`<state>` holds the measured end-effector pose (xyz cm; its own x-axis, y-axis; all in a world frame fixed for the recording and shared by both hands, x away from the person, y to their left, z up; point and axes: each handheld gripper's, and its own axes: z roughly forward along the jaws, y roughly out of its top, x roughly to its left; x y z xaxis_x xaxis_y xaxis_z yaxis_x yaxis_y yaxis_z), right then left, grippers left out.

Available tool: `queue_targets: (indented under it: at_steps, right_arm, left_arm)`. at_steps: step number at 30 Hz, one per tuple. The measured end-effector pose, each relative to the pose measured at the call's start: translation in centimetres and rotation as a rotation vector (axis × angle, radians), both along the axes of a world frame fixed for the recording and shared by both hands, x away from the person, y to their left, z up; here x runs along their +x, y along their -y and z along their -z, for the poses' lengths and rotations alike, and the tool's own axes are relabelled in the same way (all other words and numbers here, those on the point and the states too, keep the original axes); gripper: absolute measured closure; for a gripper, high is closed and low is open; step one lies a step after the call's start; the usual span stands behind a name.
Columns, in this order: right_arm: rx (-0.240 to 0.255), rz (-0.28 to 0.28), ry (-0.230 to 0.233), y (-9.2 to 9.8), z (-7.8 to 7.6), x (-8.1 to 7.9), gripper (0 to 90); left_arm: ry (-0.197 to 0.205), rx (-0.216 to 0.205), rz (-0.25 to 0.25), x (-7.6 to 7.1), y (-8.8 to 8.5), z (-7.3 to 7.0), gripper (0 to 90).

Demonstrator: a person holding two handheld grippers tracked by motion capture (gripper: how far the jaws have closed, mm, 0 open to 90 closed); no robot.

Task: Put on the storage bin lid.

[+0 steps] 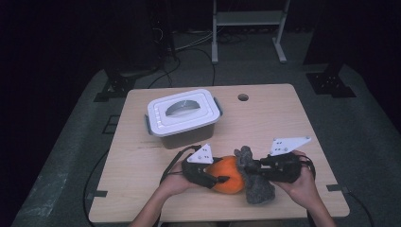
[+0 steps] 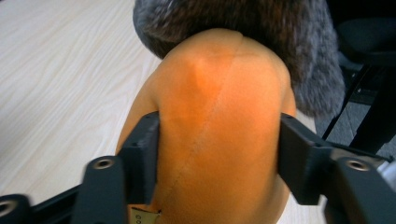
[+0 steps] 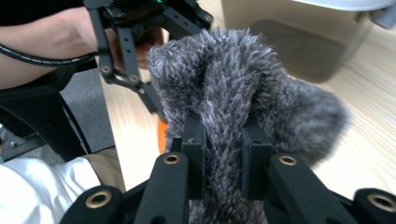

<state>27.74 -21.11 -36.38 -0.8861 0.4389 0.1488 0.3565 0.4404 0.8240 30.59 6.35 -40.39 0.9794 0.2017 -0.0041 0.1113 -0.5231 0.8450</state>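
Note:
A round orange soft toy (image 1: 228,174) lies near the table's front edge, with a grey furry piece (image 1: 255,182) pulled against its right side. My left gripper (image 1: 213,178) comes in from the left and is shut on the orange toy. In the left gripper view its pads (image 2: 144,154) press into both flanks of the orange toy (image 2: 219,107), with the grey fur (image 2: 261,23) capping the far end. My right gripper (image 1: 253,168) is shut on the grey fur. In the right gripper view a ridge of grey fur (image 3: 233,79) is pinched between the right gripper's (image 3: 224,149) jaws.
A white lidded plastic box (image 1: 183,113) stands mid-table, behind the hands, and shows close by the fur in the right gripper view (image 3: 299,37). The wooden table (image 1: 283,123) has a cable hole (image 1: 243,97) at the back. A white rack's legs (image 1: 215,47) stand beyond it.

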Motion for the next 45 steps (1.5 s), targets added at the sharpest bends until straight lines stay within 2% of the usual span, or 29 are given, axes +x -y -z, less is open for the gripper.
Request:
queue_targets:
  at_steps: [3, 5, 8, 10, 15, 19, 23, 25, 26, 27, 28, 29, 31, 36, 40, 43, 45]
  right_arm:
    - [-0.021, -0.009, -0.002, -0.7, 0.3, 0.1, 75.0]
    - [-0.015, -0.004, -0.022, -0.4, 1.1, 0.5, 75.1]
    - [-0.024, 0.023, -0.083, 0.5, 3.2, 1.5, 75.2]
    - [-0.050, 0.049, -0.109, 1.0, 4.1, 1.9, 75.1]
    - [-0.049, 0.066, -0.105, 1.3, 3.9, 2.0, 75.1]
    - [-0.008, 0.064, -0.089, 1.2, 3.2, 1.9, 75.0]
    - [0.006, 0.052, -0.091, 0.6, 3.1, 1.9, 75.0]
    - [0.002, 0.050, -0.103, 0.5, 3.5, 1.9, 74.9]
    - [0.006, 0.047, -0.112, 0.6, 3.7, 2.0, 74.8]
    - [0.005, 0.044, -0.120, 0.7, 3.8, 2.1, 74.7]
    - [-0.008, 0.048, -0.128, 0.8, 4.0, 2.1, 74.6]
    - [-0.014, 0.051, -0.130, 0.9, 4.2, 2.1, 74.5]
    - [0.006, 0.048, -0.154, 1.2, 4.5, 2.2, 74.4]
    - [0.003, 0.053, -0.154, 1.2, 4.6, 2.2, 74.4]
    - [-0.008, 0.066, -0.160, 1.5, 4.8, 2.3, 74.4]
    - [-0.018, 0.072, -0.176, 1.8, 5.0, 2.4, 74.5]
    - [-0.008, 0.074, -0.189, 2.3, 4.8, 2.3, 74.7]
  left_arm:
    - [0.025, -0.008, -0.020, 0.0, -0.2, -0.3, 46.1]
    - [0.022, -0.012, -0.034, 0.2, -0.6, -0.3, 46.9]
    - [0.009, -0.018, -0.055, 0.5, -1.1, -0.2, 46.8]
    - [0.012, -0.018, -0.067, 0.6, -1.3, -0.4, 46.4]
    - [0.036, -0.005, -0.092, 0.6, -1.4, -0.7, 45.6]
    - [0.052, 0.013, -0.113, 0.3, -0.9, -0.6, 44.6]
    - [0.053, 0.031, -0.103, 0.0, -0.2, -0.3, 40.9]
    - [0.041, 0.051, -0.081, -0.1, 0.0, -0.3, 36.3]
    - [0.024, 0.050, -0.067, -0.1, 0.0, -0.4, 32.9]
    - [-0.011, 0.046, -0.031, 0.0, -0.1, -0.5, 29.8]
    - [-0.010, 0.038, -0.022, 0.0, -0.2, -0.7, 29.2]
    - [-0.007, 0.012, -0.032, 0.1, -0.5, -0.9, 30.0]
    - [-0.011, 0.011, -0.053, 0.4, -0.7, -1.0, 28.1]
    - [-0.035, 0.033, -0.026, 0.3, -0.4, -0.4, 29.2]
    - [-0.046, 0.050, 0.024, 0.0, -0.2, -0.3, 34.6]
    - [-0.061, 0.046, 0.034, -0.1, -0.1, -0.2, 37.6]
    - [-0.077, 0.038, 0.045, -0.2, 0.1, -0.2, 37.6]
